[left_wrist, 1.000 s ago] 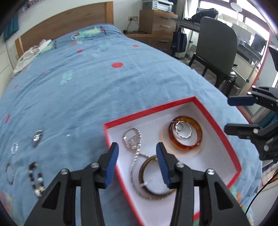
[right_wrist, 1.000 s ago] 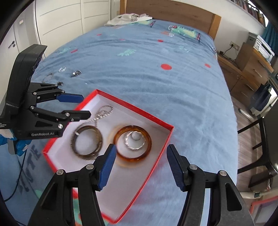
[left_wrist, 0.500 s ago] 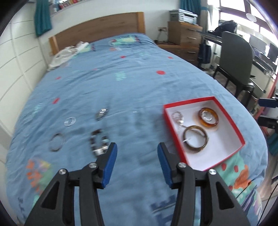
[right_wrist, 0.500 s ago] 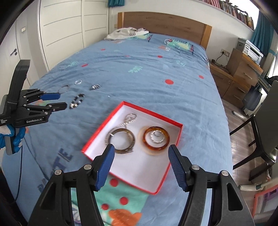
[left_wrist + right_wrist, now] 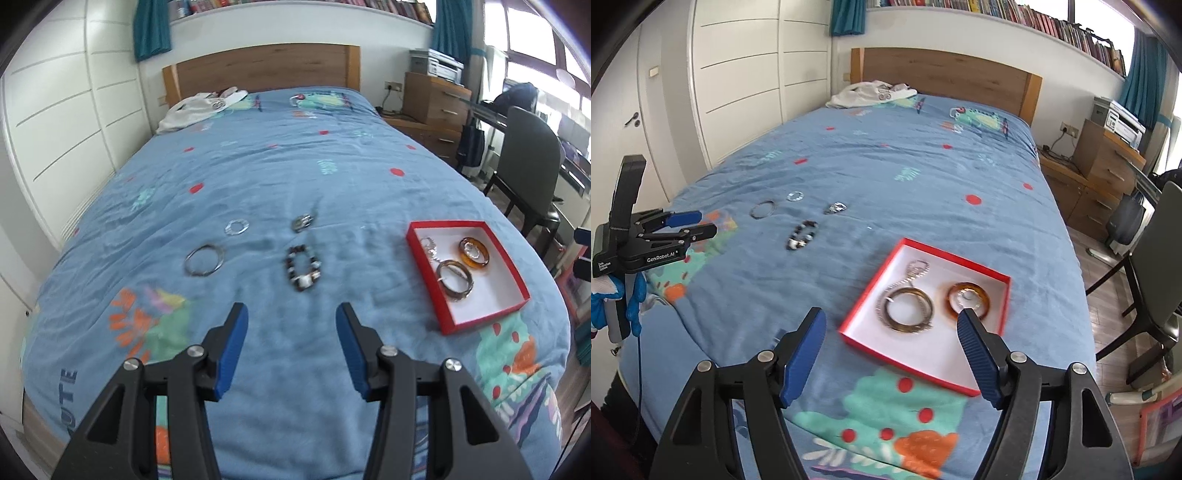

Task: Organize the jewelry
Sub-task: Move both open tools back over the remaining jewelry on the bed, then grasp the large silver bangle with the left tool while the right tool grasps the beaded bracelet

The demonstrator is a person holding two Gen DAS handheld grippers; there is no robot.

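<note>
A red box (image 5: 480, 321) with a white inside lies on the blue bedspread; it also shows in the right wrist view (image 5: 871, 280). It holds an amber bangle (image 5: 474, 252), a dark bangle (image 5: 454, 283) and a silver chain (image 5: 429, 248). On the bedspread lie a dark beaded bracelet (image 5: 303, 272), a thin metal bangle (image 5: 204, 258), a flat silver ring (image 5: 237, 226) and a small silver piece (image 5: 303, 223). My left gripper (image 5: 291, 334) is open and empty, short of the beaded bracelet. My right gripper (image 5: 892, 345) is open and empty, above the box's near edge.
A white cloth (image 5: 199, 107) lies by the wooden headboard (image 5: 262, 70). A wooden dresser (image 5: 436, 99) and a dark chair (image 5: 528, 166) stand to the bed's right. White wardrobe doors (image 5: 738, 81) line the left wall.
Both grippers have pulled back and up from the box. The left one has swung left from over the box toward the loose jewelry on the bedspread. Both stay open.
</note>
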